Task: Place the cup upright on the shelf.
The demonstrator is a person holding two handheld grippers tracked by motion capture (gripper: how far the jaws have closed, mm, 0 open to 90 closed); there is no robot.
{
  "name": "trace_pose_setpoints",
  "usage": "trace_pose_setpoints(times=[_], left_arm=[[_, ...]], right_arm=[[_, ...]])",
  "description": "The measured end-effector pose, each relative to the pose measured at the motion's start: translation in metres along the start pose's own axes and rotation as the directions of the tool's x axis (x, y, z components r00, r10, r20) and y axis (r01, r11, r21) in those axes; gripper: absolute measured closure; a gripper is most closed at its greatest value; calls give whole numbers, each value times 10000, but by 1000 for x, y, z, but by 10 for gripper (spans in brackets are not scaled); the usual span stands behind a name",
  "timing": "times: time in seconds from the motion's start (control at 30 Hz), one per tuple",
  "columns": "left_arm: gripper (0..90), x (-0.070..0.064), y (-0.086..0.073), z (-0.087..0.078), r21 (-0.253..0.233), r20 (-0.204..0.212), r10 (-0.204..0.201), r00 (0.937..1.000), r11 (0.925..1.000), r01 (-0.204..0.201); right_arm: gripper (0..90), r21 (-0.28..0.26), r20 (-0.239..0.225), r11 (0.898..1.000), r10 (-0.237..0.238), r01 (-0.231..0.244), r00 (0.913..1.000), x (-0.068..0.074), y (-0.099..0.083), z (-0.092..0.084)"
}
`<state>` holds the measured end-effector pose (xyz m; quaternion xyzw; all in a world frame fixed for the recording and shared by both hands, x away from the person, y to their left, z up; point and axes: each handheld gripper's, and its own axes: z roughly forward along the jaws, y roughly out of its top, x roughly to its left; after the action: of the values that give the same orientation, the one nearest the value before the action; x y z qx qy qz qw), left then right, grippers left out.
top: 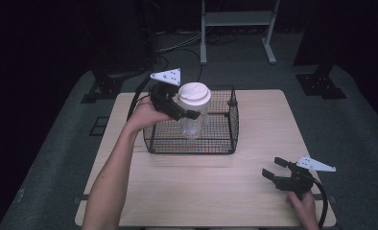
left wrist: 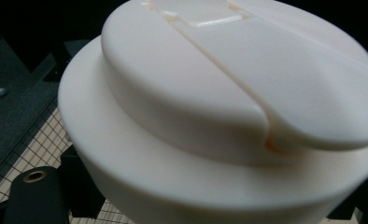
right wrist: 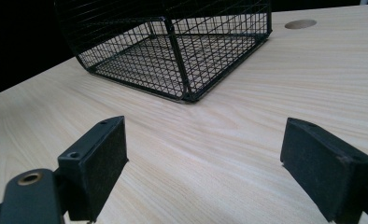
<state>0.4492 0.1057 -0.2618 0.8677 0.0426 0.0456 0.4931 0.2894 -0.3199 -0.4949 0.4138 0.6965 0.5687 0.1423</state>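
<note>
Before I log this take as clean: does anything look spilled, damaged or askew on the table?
Nothing stands out. The left tongs hold the clear bottle upright over the wire basket, its white lid seated evenly. The basket sits flat on the wooden table, with no spill or damage visible. The right tongs rest open.

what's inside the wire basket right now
Only the clear jar with the white lid, held upright by the left gripper over the wire basket. The mesh floor looks bare; whether the jar touches it can't be told.
</note>
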Motion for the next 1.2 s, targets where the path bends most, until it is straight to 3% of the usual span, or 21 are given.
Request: trace_pose_setpoints(times=[0.17,0.33,0.57,0.67,0.8,1.2], left_arm=[[153,13,-5,8,-92,-182,-340,9993,9994,339],[153,31,-16,27,53,-261,-870,9959,9962,872],[153,47,-30,49,274,-353,-1129,9930,9931,1139],[153,51,-36,59,190,-391,-1291,9909,9913,1299],[153,55,-45,70,481,-450,-1476,9880,9876,1498],[153,66,-67,83,874,-758,-1913,9786,9764,1976]], right_arm=[[136,-5,-8,10000,48,-48,10000,0,0,0],[136,14,-28,10000,61,-61,10000,0,0,0],[137,-12,-48,10000,74,-74,10000,0,0,0],[137,4,-62,10000,91,-91,9999,1,0,0],[136,-15,-61,10000,64,-64,10000,0,0,0],[137,-2,-60,10000,53,-53,10000,0,0,0]])
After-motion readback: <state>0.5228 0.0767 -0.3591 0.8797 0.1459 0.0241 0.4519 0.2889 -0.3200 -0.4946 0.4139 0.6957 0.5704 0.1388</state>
